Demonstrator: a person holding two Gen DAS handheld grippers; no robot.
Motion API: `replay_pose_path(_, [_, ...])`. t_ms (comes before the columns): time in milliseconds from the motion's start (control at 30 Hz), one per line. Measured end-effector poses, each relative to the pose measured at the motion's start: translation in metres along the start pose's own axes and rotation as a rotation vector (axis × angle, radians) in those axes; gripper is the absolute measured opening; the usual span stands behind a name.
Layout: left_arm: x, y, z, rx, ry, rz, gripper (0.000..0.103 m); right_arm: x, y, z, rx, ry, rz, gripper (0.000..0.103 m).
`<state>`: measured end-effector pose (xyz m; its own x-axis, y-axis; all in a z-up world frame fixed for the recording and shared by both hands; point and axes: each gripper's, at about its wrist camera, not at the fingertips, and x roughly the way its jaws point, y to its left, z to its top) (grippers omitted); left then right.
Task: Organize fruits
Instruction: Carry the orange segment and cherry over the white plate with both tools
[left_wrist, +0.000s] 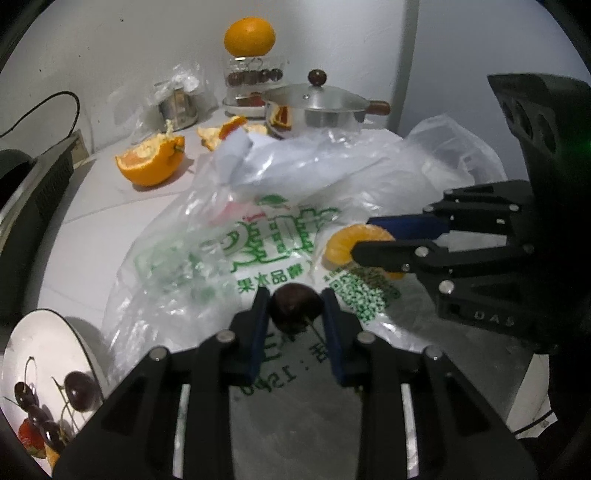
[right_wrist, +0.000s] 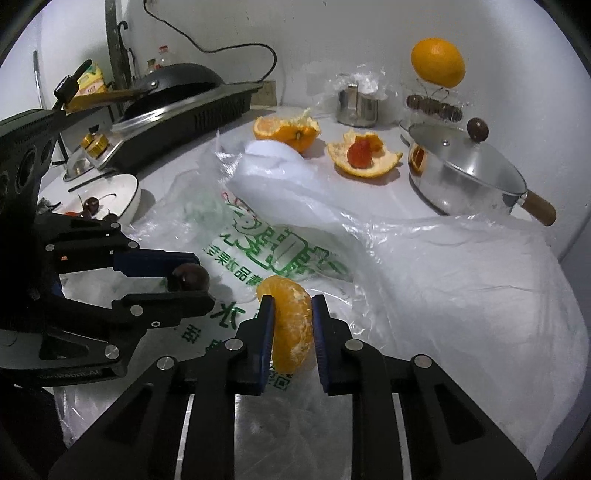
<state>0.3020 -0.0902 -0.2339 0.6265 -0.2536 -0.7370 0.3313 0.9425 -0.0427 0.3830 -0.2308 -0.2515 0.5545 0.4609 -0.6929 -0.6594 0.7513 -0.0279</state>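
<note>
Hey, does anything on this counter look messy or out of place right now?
Yes. Torn orange peel lies loose on the counter with a strawberry on it, a hollowed orange half sits nearby, and a whole orange perches atop the glass jar.

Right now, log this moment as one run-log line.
left gripper: shut on cherry | right gripper: shut on peeled orange piece | both over plastic bag | white dish: holds cherries

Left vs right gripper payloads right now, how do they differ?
The left gripper is shut on a dark, round cherry; the right gripper is shut on a pale orange, crescent-shaped peeled orange piece. The cherry is whole and glossy with a stem; the orange piece is skinless and pithy. Both are held above the printed plastic bag.
</note>
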Motion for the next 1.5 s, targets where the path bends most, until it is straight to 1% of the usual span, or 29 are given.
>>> replay_pose_path(433, [-0.040,-0.001,-0.002,0.004,-0.069,0.006,0.029,-0.035,0.009,0.002,0.022,-0.059,-0.012,0.021])
replay_pose_path(867, [-0.081,0.008,-0.017,-0.017,-0.114,0.019,0.029,-0.057,0.045,0.005,-0.011,-0.091,-0.018,0.021])
replay_pose_path(1200, [-0.107,0.028,-0.034,-0.060,-0.145,0.033,0.029,-0.063,0.075,0.013,-0.052,-0.099,-0.021,0.021])
replay_pose_path(1500, [-0.128,0.061,-0.056,-0.106,-0.158,0.070,0.029,-0.052,0.103,0.023,-0.085,-0.083,-0.011,0.021])
